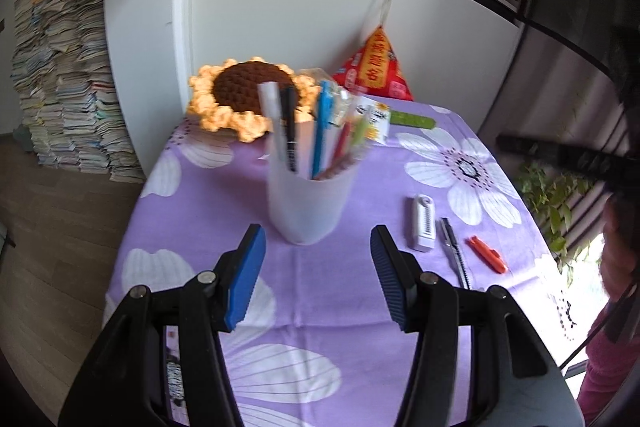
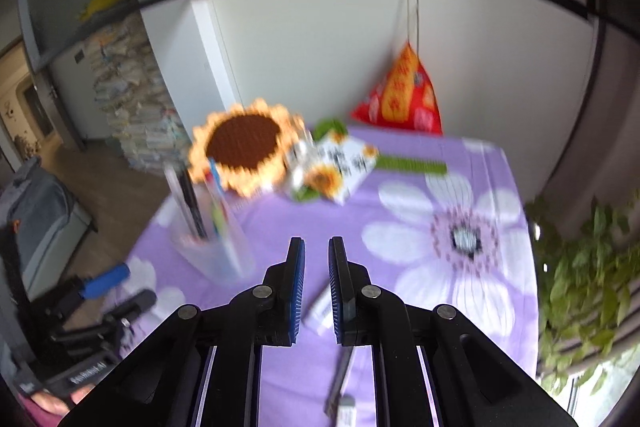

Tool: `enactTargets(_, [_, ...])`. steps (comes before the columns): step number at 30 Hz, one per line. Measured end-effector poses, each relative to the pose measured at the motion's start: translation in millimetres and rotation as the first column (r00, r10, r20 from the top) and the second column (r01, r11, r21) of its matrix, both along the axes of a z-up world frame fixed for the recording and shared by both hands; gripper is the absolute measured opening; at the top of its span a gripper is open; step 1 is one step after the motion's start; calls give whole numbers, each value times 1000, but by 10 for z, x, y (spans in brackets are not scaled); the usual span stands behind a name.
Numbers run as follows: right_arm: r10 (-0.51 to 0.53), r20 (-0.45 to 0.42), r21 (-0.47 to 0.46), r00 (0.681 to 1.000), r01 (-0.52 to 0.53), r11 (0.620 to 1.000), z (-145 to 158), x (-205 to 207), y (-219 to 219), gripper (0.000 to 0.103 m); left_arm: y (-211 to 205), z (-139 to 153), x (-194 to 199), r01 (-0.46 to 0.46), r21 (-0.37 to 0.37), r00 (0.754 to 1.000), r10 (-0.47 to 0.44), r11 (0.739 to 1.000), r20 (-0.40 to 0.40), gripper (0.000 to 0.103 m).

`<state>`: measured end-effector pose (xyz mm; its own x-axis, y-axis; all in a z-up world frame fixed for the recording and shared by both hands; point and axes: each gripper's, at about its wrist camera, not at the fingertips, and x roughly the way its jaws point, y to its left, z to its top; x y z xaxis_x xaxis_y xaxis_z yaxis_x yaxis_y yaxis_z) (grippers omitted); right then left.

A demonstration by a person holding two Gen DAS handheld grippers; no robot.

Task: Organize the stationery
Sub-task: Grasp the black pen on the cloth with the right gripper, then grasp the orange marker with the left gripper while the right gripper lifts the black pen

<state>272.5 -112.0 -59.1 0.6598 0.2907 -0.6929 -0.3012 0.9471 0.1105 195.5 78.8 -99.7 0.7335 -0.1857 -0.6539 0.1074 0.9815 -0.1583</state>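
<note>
A: So, what is biggest in front of you?

B: My table, under a purple tablecloth (image 1: 320,307) printed with white flowers. A stack of magazines (image 1: 60,75) stands on the floor off to the left, against the white wall.

A: And on the cloth?

B: At the back, a crocheted sunflower (image 1: 244,95) leans up, with a red packet (image 1: 376,67) hanging beside it in the corner. In front of the sunflower stands a white pen cup (image 1: 310,203), upright, holding a white marker (image 1: 270,107), a black pen (image 1: 289,131), a blue pen (image 1: 322,131) and some thinner red and green ones. A sunflower-printed card pack (image 1: 374,119) lies just behind the cup, and a green ruler (image 1: 412,119) lies flat beside it.

A: Anything loose?

B: Yes, to the right of the cup: a white correction tape (image 1: 422,225), then a dark pen (image 1: 454,247) just beside it, then a small orange clip-like piece (image 1: 486,254), apart from both.

A: Your grippers?

B: My left gripper (image 1: 318,277) is spread wide, holding nothing, with the cup just ahead between the blue pads. My right gripper (image 2: 317,287) has its pads close together with a narrow gap, nothing clamped; the view is blurred, and the correction tape shows below them.
</note>
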Motion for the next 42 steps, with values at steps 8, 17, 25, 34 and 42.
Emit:
enactTargets(8, [-37,-263,-25,964,31,999,-848,197,-151,11,-224,-29,-38,20,32,999,-19,999,-27,53])
enactTargets(17, [-52,-361,13,931,61,998,-1183,337,-238,11,-344,-67,-45,24,64,998,-21,998,-55,54])
enactTargets(25, [-64,-347,-35,936,55,998,-1230,456,-128,11,-476,-114,-37,50,88,996,-44,995,-72,54])
enactTargets(34, [-80,-236,106,968,108,989,-746,174,-529,11,-774,-253,206,93,55,979,-81,994,-189,54])
enactTargets(42, [-207,-56,178,977,214,960,-120,-397,-1300,11,-1518,-532,564,155,-61,909,-166,986,-381,54])
